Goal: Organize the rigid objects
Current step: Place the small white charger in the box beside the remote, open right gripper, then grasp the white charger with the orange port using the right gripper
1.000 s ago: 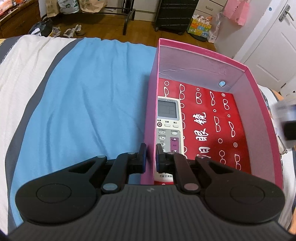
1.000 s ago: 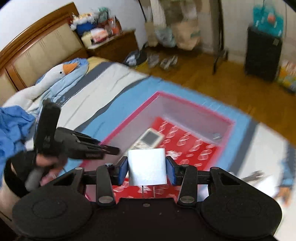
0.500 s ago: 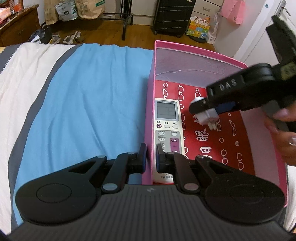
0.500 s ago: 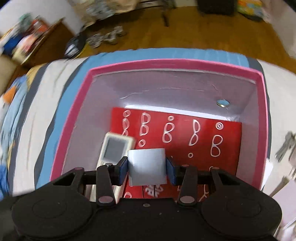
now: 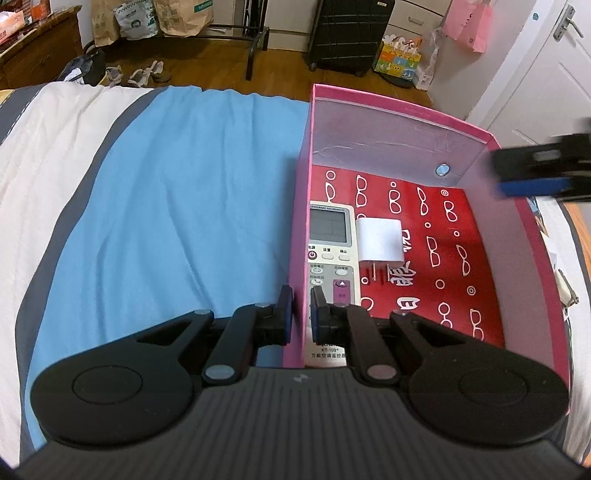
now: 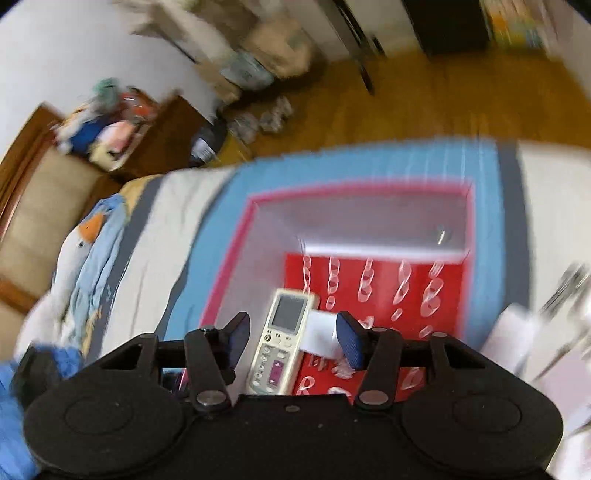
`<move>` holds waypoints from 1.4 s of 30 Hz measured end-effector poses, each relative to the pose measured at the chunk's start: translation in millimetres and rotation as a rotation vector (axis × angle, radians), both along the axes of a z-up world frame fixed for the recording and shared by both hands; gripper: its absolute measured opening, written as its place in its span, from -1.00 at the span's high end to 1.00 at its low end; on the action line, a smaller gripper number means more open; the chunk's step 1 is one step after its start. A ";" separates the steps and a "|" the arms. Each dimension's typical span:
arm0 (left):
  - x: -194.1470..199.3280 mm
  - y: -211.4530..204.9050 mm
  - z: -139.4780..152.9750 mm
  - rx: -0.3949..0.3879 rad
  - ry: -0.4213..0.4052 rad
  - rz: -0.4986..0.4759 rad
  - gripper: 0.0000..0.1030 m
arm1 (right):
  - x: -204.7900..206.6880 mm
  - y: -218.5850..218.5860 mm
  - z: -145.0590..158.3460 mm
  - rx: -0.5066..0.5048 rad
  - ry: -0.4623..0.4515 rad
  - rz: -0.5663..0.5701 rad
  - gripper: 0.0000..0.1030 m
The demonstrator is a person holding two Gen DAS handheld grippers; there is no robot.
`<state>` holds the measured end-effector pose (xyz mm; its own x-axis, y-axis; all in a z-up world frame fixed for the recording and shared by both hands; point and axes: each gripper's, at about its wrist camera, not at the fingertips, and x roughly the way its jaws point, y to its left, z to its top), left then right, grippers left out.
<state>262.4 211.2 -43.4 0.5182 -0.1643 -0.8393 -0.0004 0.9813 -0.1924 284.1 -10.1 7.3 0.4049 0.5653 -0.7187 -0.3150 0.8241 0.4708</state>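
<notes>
A pink box (image 5: pixel 417 122) with a red printed floor lies on the blue bedspread. Inside it lie a white remote control (image 5: pixel 330 254) along the left wall and a white charger plug (image 5: pixel 380 242) right beside it. My left gripper (image 5: pixel 298 310) is shut on the box's left wall near the front corner. My right gripper (image 6: pixel 293 338) is open and empty, above the box, with the remote (image 6: pixel 282 339) and the plug (image 6: pixel 321 334) below it. In the left wrist view the right gripper (image 5: pixel 543 170) shows blurred past the box's right wall.
The bed has a blue, grey and white cover (image 5: pixel 166 206). A goose plush (image 6: pixel 85 251) and blue cloth lie toward the headboard. Keys and papers (image 6: pixel 546 314) lie on the bed right of the box. Wooden floor, suitcase (image 5: pixel 351 33) and bags lie beyond.
My right gripper carried the white plug over the box, let it go beside the remote, opened, and pulled back up and right. My left gripper kept its hold on the box wall.
</notes>
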 end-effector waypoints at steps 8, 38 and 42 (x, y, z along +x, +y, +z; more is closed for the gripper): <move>1.7 -2.0 -2.1 0.023 0.007 0.007 0.90 | -8.1 -91.4 9.7 -0.058 -0.086 -0.154 -0.21; 3.6 1.5 -1.8 -0.002 0.022 0.005 0.88 | 16.9 -66.1 -84.4 -0.447 -0.035 -0.129 0.23; 3.6 1.5 -1.9 -0.004 0.022 0.006 0.88 | 8.5 -91.1 -72.0 -0.389 -0.040 -0.155 0.23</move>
